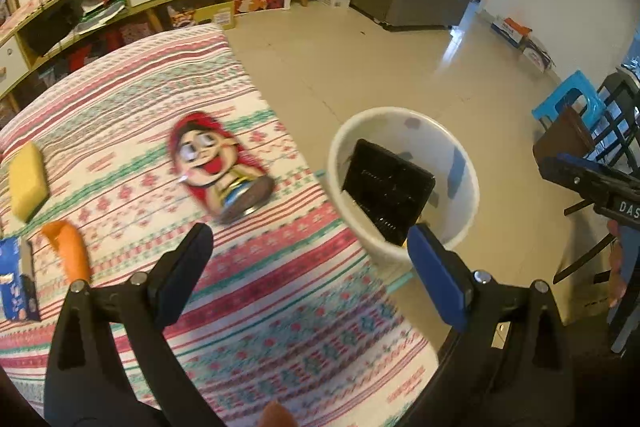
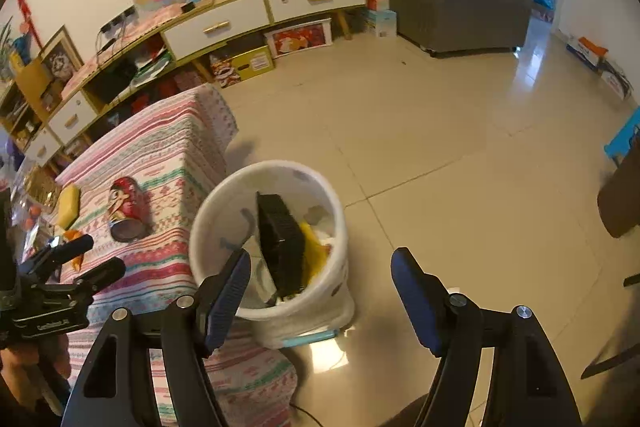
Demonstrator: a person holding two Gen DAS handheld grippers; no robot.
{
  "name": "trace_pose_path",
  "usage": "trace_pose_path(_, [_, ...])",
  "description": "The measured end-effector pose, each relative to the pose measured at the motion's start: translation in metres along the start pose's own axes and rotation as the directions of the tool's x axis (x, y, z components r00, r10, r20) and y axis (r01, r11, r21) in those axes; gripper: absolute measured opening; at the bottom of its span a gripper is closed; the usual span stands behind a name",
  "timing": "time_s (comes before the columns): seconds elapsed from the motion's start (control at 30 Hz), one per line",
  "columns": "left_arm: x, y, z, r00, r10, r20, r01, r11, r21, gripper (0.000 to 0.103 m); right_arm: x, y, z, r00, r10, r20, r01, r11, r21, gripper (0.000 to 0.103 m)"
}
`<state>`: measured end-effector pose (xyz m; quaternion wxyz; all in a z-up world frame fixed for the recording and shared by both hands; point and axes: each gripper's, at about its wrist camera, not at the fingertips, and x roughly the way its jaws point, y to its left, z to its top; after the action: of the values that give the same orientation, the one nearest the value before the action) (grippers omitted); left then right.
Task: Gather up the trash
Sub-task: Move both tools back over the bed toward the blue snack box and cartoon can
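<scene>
From the left wrist, the left gripper [image 1: 308, 267] hangs with its jaws wide apart and empty above the striped cloth [image 1: 120, 99]. A cartoon can [image 1: 222, 169] lies on its side there, with a yellow sponge [image 1: 27, 179] and an orange scrap [image 1: 68, 251] further left. The white bin [image 1: 404, 183] beside the table holds a black tray [image 1: 386, 191].

From the right wrist, the right gripper [image 2: 320, 291] is spread open and empty over the bin [image 2: 272, 247], where the tray [image 2: 280, 247] leans above yellow scraps [image 2: 314, 255]. The can [image 2: 126, 209] remains on the cloth.
</scene>
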<state>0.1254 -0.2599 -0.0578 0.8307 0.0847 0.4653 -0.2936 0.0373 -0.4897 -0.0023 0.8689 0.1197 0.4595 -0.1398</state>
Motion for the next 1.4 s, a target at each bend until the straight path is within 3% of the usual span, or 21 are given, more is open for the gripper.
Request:
trace_pose_path(0.23, [-0.023, 0.033, -0.013, 0.998, 0.058, 0.008, -0.058, 0.998, -0.016, 0.097, 0.001, 0.046, -0.001, 0.999, 0.036, -0.009, -0.036, 0.998, -0.06, 0.077])
trace_pose_path(0.77, [-0.072, 0.141, -0.042, 0.987, 0.16, -0.023, -0.161, 0.973, -0.165, 0.098, 0.026, 0.157, -0.004, 0.992, 0.11, -0.059, -0.119, 0.973, -0.199, 0.079])
trace_pose_path(1.23, [-0.065, 0.232, -0.059, 0.963, 0.229, -0.142, -0.263, 0.912, -0.315, 0.098, 0.074, 0.205, 0.009, 0.985, 0.134, -0.106, -0.154, 0.963, -0.222, 0.079])
trace_pose_path(1.4, [-0.055, 0.261, -0.064, 0.949, 0.251, -0.189, -0.308, 0.868, -0.39, 0.098, 0.097, 0.216, 0.015, 0.981, 0.15, -0.125, -0.174, 0.963, -0.208, 0.079])
